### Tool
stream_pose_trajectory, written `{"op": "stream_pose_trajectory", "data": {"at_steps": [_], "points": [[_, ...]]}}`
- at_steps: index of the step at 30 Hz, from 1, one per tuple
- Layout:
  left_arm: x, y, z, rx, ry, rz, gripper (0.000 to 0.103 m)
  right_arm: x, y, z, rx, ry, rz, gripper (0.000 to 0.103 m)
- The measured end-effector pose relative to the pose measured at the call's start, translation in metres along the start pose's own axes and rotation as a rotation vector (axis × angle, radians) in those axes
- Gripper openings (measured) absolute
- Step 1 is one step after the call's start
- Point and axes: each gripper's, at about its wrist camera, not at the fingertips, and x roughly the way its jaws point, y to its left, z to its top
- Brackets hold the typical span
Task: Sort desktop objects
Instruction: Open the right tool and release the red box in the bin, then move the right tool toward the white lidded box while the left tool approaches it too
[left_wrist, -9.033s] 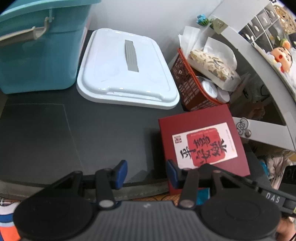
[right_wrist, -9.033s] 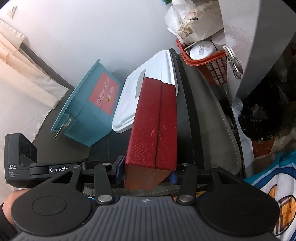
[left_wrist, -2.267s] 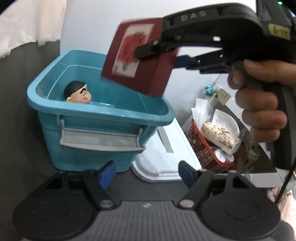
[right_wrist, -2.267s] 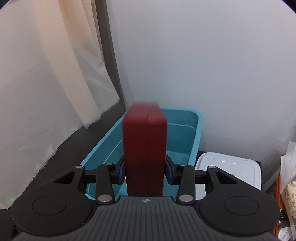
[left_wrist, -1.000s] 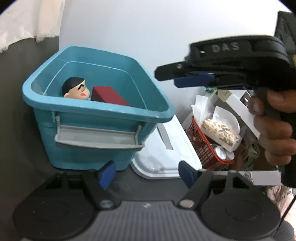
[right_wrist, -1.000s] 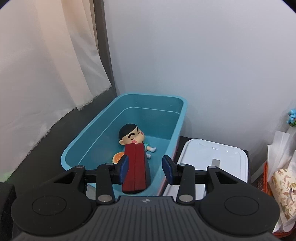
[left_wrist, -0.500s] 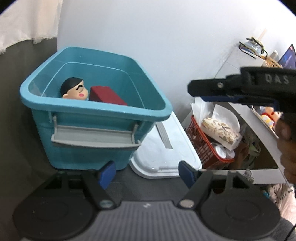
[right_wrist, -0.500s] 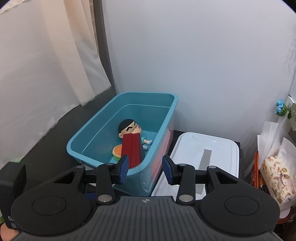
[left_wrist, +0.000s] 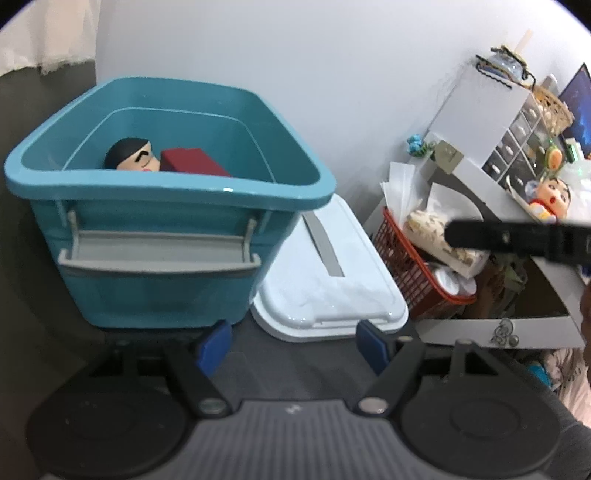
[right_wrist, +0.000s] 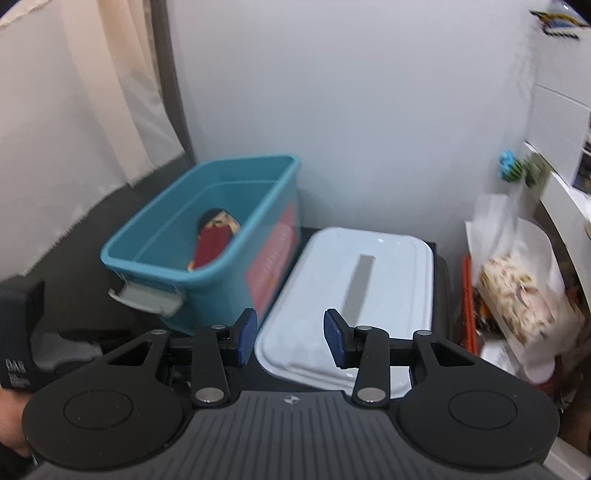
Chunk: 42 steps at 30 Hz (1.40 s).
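A teal storage bin (left_wrist: 110, 258) (right_wrist: 236, 273) stands on the dark desk by the wall. Inside it lie a red box (left_wrist: 194, 168) (right_wrist: 212, 242) and a black-haired doll (left_wrist: 125, 155) (right_wrist: 221, 219), the box leaning against the doll. The bin's white lid (left_wrist: 325, 280) (right_wrist: 354, 291) lies flat to its right. My left gripper (left_wrist: 291, 345) hangs open and empty in front of the bin. Above the lid's near edge my right gripper (right_wrist: 290, 341) is also open and empty; a blurred black part of it (left_wrist: 517, 240) crosses the left wrist view at right.
A red mesh basket (left_wrist: 413, 273) (right_wrist: 467, 295) stuffed with paper and packets sits right of the lid. Behind it stands a white drawer unit (left_wrist: 491, 122) with a small cartoon figure (left_wrist: 550, 197). A curtain (right_wrist: 74, 110) hangs at left.
The right gripper has let go of the red box, which now lies in the bin, and has drawn back to the right, over the white lid. The left gripper has barely moved.
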Motion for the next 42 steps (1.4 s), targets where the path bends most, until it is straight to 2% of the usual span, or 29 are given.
{"op": "stream_pose_trajectory", "data": {"at_steps": [8, 16, 26, 28, 35, 42], "points": [[0.018, -0.006, -0.001, 0.010, 0.035, 0.007, 0.077, 0.010, -0.025, -0.029, 0.029, 0.016, -0.031, 0.045], [0.035, -0.009, -0.004, 0.014, 0.045, 0.004, 0.077, 0.029, -0.058, -0.052, 0.077, 0.008, -0.100, 0.046], [0.056, -0.014, -0.007, 0.029, 0.054, -0.004, 0.077, 0.057, -0.076, -0.081, 0.133, -0.122, -0.197, 0.046], [0.056, -0.016, -0.007, 0.031, 0.054, -0.003, 0.077, 0.063, -0.080, -0.084, 0.169, -0.134, -0.225, 0.046], [0.063, -0.015, -0.006, 0.030, 0.048, 0.015, 0.077, 0.080, -0.085, -0.078, 0.214, -0.126, -0.239, 0.047], [0.074, -0.013, -0.006, 0.019, 0.068, 0.015, 0.077, 0.093, -0.084, -0.080, 0.188, -0.093, -0.256, 0.048]]}}
